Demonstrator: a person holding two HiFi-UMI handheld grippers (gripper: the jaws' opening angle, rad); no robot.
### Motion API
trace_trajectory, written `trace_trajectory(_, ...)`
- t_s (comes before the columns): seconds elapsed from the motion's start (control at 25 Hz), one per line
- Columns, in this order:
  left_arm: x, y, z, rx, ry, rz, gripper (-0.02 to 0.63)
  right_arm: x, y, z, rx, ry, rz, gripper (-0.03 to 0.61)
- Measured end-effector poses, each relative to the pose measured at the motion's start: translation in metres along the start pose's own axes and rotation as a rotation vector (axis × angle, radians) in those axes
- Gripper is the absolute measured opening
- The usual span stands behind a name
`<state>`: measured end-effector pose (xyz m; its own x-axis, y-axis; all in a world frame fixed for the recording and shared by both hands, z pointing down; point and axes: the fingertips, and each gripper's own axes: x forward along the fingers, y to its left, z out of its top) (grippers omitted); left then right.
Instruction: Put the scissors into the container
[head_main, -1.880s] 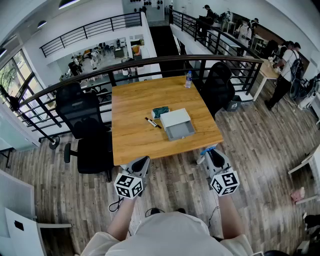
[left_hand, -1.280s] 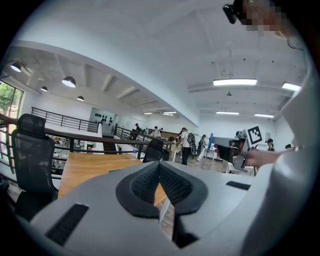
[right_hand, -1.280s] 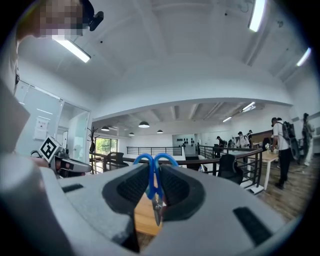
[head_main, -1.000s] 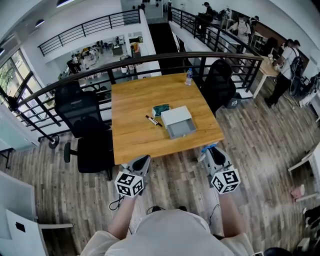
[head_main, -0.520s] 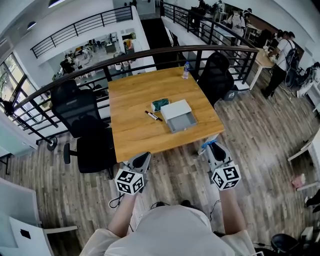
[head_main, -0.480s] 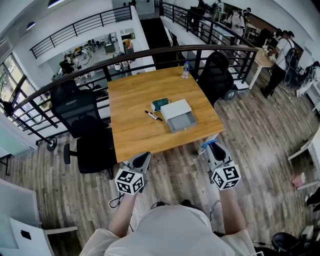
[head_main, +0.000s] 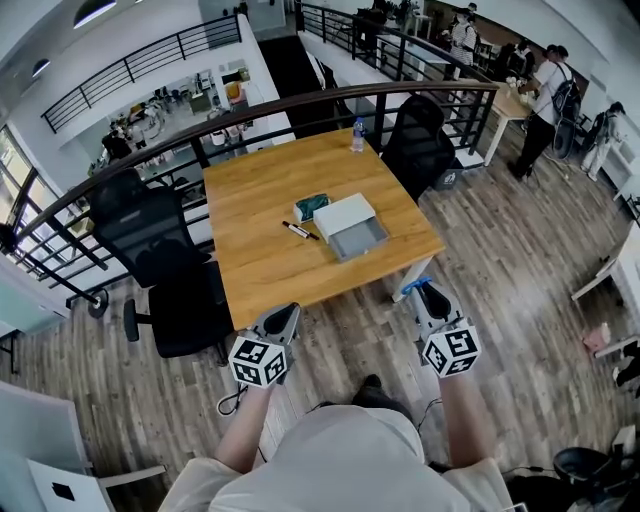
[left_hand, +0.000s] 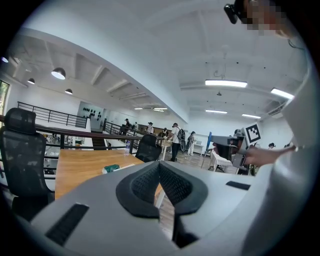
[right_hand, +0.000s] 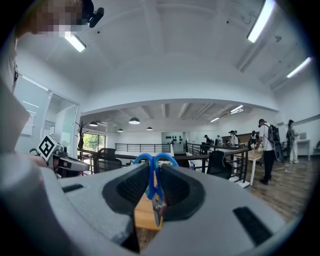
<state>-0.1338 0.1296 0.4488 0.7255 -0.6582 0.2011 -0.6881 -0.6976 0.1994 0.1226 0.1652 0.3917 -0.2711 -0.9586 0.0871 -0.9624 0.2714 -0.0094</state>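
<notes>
The right gripper (right_hand: 154, 186) is clamped on the scissors (right_hand: 152, 176). Their blue handle loops stick out past the pads, and the metal blades point back toward the camera. In the head view this gripper is held off the near edge of the wooden table (head_main: 260, 195), above the floor, with a bit of blue showing at its tip. The left gripper (left_hand: 160, 174) has its jaws pressed together with nothing between them. It is also off the table's near edge, level with the other one.

The container (head_main: 345, 213) (a white box with a grey open tray) lies near the middle of the table, well apart from both grippers. Just to its left lie a dark marker pen (head_main: 298, 231) and a small green thing (head_main: 311, 206), perhaps a folded cloth, too small to tell. A water bottle (head_main: 358, 134) stands at the far edge.
</notes>
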Motion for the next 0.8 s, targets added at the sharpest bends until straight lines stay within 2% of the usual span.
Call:
trace_trajectory(0.4, 0.035, 0.013, 0.004, -0.008, -0.003, 0.022, -0.008, 0.034, -0.028, -0.008, 0.014, 0.005, 0.018, 0.080)
trace_trajectory(0.8, 0.118, 0.034, 0.009, -0.043, 0.027, 0.064, -0.008, 0.113, -0.091, -0.020, 0.038, 0.051, 0.076, 0.080)
